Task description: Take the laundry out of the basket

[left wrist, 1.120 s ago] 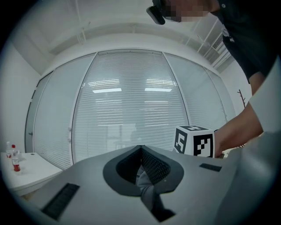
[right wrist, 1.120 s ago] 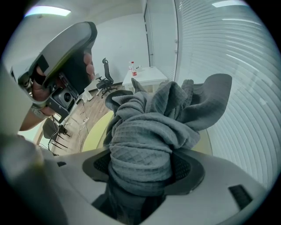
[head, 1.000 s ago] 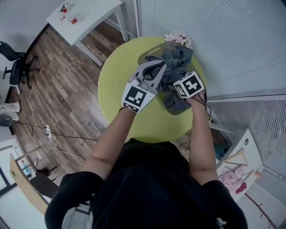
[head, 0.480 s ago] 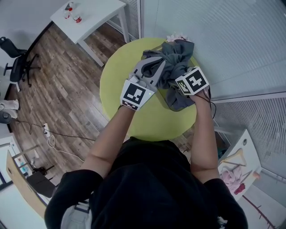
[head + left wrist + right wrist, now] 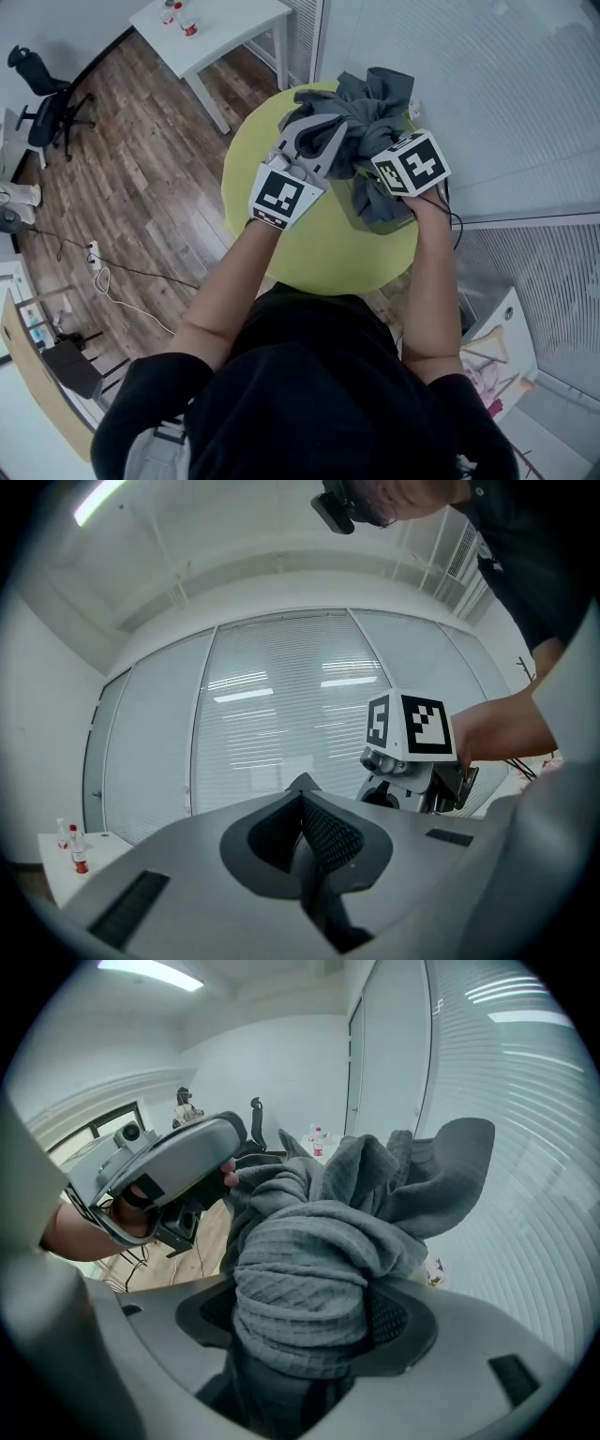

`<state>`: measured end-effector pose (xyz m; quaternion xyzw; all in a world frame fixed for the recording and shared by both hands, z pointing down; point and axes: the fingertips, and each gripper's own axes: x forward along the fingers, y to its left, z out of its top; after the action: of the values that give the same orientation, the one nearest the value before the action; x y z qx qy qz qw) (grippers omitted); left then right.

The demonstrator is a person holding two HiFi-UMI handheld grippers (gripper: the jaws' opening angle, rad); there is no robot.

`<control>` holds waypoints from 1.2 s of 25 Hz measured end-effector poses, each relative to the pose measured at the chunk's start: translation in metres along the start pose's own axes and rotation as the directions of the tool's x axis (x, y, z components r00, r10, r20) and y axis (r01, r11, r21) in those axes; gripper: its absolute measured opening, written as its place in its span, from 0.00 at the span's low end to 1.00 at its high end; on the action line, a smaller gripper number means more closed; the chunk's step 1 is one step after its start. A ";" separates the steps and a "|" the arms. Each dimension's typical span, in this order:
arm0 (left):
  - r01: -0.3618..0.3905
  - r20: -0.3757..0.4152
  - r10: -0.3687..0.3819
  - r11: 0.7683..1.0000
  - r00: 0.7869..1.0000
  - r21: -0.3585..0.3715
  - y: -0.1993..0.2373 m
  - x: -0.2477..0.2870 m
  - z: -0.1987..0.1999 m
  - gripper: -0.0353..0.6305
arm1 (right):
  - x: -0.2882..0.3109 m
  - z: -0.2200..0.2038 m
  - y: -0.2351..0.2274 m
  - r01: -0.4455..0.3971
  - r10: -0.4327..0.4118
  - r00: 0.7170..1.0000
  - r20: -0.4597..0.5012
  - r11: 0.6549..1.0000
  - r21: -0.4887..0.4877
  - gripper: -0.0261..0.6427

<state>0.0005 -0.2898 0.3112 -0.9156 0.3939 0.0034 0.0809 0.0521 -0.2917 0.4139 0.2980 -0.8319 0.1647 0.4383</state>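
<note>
Okay, both hands are higher than a second ago and the laundry (image 5: 361, 112) has come up with them. It is a grey ribbed bundle, now hanging clear above the round green bench (image 5: 309, 244) instead of lying low on it. The right tongs (image 5: 305, 1321) are clamped on a thick wad of it, held wide by the bulk, with cloth filling the gap between the pads. The left tongs (image 5: 302, 794) are closed tip to tip. Their own view shows no cloth between them, though from above the tips sit right against the bundle. The cloth's lower folds droop near the bench edge on the right.

I can't tell the basket apart from the dark folds in the head view; it is probably under them. Judging by the lift, the load looks mostly out of the basket. It still needs carrying aside and putting down, and the trailing folds could snag on the rim.

As for writing, there are only black-and-white square markers on each marker cube (image 5: 411, 162), and no brand is readable. The small bottles (image 5: 183, 19) on the white bench (image 5: 225, 28) at top left have red caps, but their labels are too small to read.
</note>
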 end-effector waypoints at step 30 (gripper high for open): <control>-0.256 -0.099 0.255 0.967 0.962 0.000 0.073 -0.184 -0.049 0.07 | 0.114 0.053 0.189 -0.223 0.223 0.975 -0.018 0.967 -0.121 0.55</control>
<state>-0.1819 -0.2145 0.3616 -0.8567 0.5122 -0.0287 0.0547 -0.1523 -0.2154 0.4759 0.1750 -0.8676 0.1625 0.4362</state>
